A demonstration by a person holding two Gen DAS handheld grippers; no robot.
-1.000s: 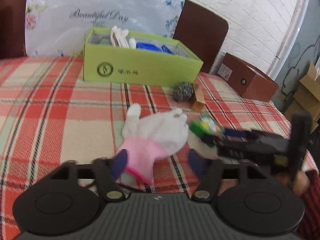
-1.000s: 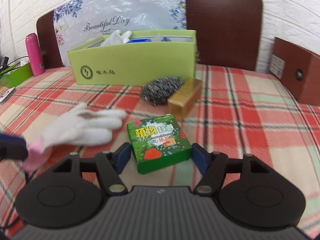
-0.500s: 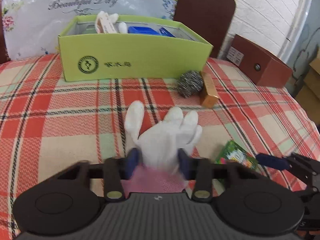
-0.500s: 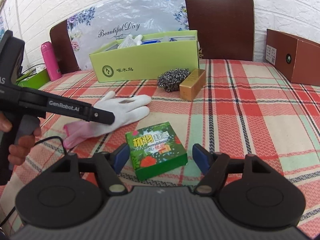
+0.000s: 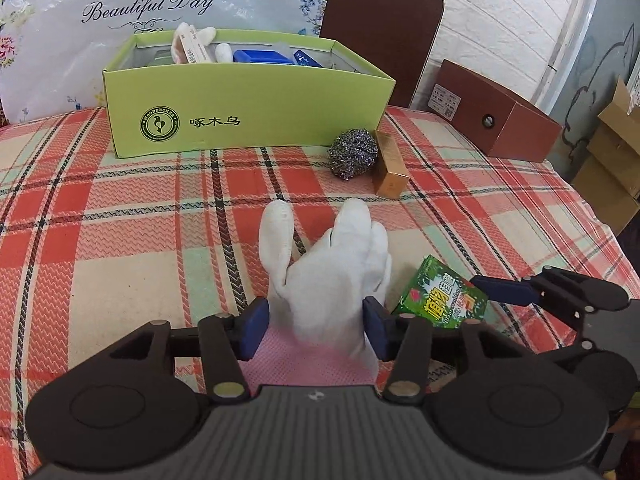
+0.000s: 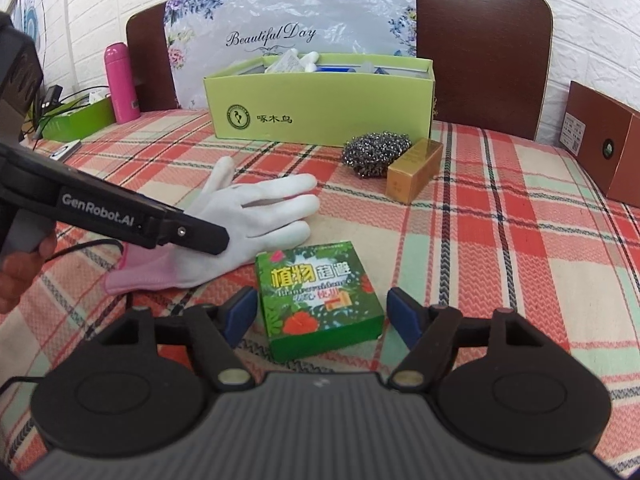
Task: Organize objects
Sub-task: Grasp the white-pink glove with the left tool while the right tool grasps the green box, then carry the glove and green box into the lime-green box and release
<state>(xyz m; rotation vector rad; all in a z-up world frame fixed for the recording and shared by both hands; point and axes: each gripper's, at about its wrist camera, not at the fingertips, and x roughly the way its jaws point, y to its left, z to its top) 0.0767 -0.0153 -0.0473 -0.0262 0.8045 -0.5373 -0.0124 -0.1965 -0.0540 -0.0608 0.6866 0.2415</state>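
Observation:
A white glove [image 5: 332, 272] with a pink cuff lies on the checked tablecloth [image 5: 120, 240]. My left gripper [image 5: 316, 320] has its blue pads against both sides of the palm, which is bunched between them, while the jaws are opening. From the right wrist view, one of its fingers [image 6: 180, 232] crosses the glove [image 6: 260, 208]. My right gripper [image 6: 322, 312] straddles a small green printed box [image 6: 320, 296]. Its jaws are opening and a gap shows on each side. The same small box [image 5: 440, 300] sits just right of the glove. A lime-green carton [image 5: 248, 108] with several items stands behind.
A steel scourer [image 5: 354, 154] and a gold box [image 5: 390, 168] lie in front of the carton's right end. A brown box [image 5: 500, 120] stands at the far right. A pink bottle [image 6: 120, 80] and a green tray [image 6: 80, 120] are at the far left. Chairs back the table.
My left gripper came forward over the glove's cuff and closed around the palm, then widened a little. My right gripper moved slightly and the green box now sits squarely between its fingers.

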